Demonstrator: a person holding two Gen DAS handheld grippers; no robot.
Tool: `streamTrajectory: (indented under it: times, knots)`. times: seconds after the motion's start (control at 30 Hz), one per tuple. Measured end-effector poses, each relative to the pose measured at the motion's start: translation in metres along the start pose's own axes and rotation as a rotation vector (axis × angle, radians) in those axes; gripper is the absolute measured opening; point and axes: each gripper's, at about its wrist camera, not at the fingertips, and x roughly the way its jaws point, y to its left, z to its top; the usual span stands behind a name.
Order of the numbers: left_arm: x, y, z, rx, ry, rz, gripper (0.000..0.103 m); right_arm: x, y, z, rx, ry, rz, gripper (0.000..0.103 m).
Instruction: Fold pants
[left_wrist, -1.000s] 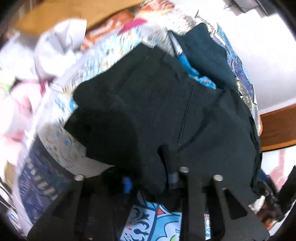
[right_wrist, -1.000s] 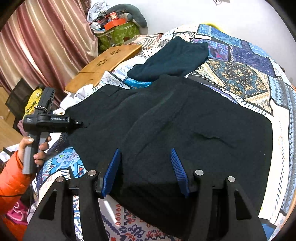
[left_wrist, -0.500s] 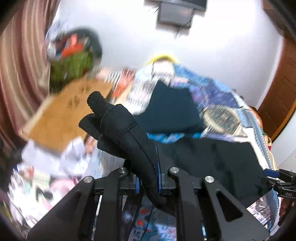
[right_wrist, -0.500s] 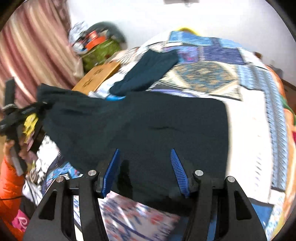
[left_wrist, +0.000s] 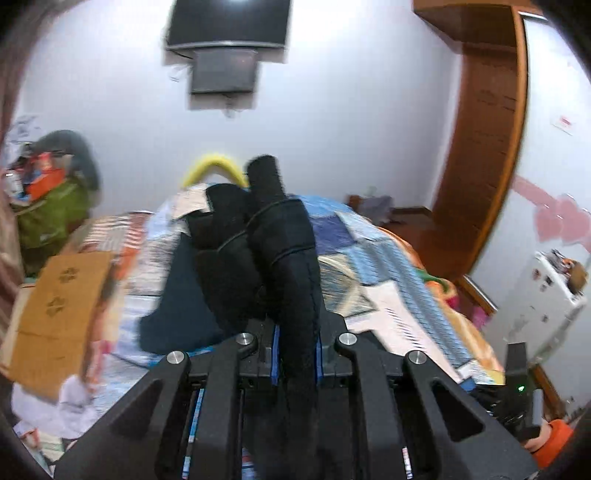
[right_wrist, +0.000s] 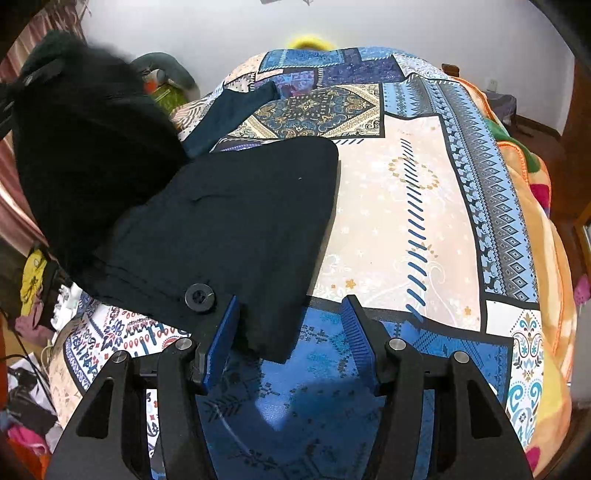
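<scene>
Black pants (right_wrist: 229, 221) lie on the patterned quilt (right_wrist: 406, 221) of a bed. My left gripper (left_wrist: 295, 347) is shut on a bunched fold of the pants (left_wrist: 284, 258), held high above the bed. In the right wrist view that raised part (right_wrist: 85, 147) hangs at the upper left. My right gripper (right_wrist: 291, 306) is open and low over the near edge of the pants, by a black button (right_wrist: 199, 297). A corner of the fabric reaches between its blue pads, which do not press on it.
A folded dark teal garment (right_wrist: 225, 118) lies farther up the bed. Left of the bed are a wooden board (left_wrist: 59, 306) and a green bag (left_wrist: 48, 221). A wooden door frame (left_wrist: 487, 147) and a white fridge (left_wrist: 550, 302) stand on the right. An orange sleeve (left_wrist: 554, 439) shows low right.
My left gripper closed on the pants and rose, pulling a fold up off the bed. My right gripper slid along the pants to the buttoned corner, its jaws unchanged.
</scene>
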Motion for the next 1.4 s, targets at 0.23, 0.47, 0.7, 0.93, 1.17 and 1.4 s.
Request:
streamTrajectory:
  times: [0.23, 0.47, 0.7, 0.93, 1.17, 1.4]
  knots:
    - [0.058, -0.064, -0.035, 0.092, 0.189, -0.192, 0.013, -0.008, -0.006, -0.01, 0.01, -0.012, 0.016, 0.053]
    - [0.099, -0.103, -0.087, 0.191, 0.45, -0.268, 0.022, -0.018, -0.014, -0.018, 0.048, -0.027, 0.006, 0.053]
    - [0.099, -0.1, -0.091, 0.146, 0.529, -0.274, 0.07, -0.028, -0.018, -0.024, 0.053, -0.036, -0.009, 0.053]
    - [0.063, -0.057, -0.043, 0.064, 0.372, -0.275, 0.093, -0.031, -0.008, -0.023, 0.037, -0.043, 0.011, 0.053]
    - [0.113, 0.011, -0.014, 0.137, 0.31, 0.069, 0.098, -0.016, 0.002, -0.019, 0.024, -0.016, 0.038, 0.053]
    - [0.209, 0.057, -0.043, 0.21, 0.496, 0.219, 0.098, -0.001, 0.004, -0.01, -0.005, 0.021, 0.061, 0.053]
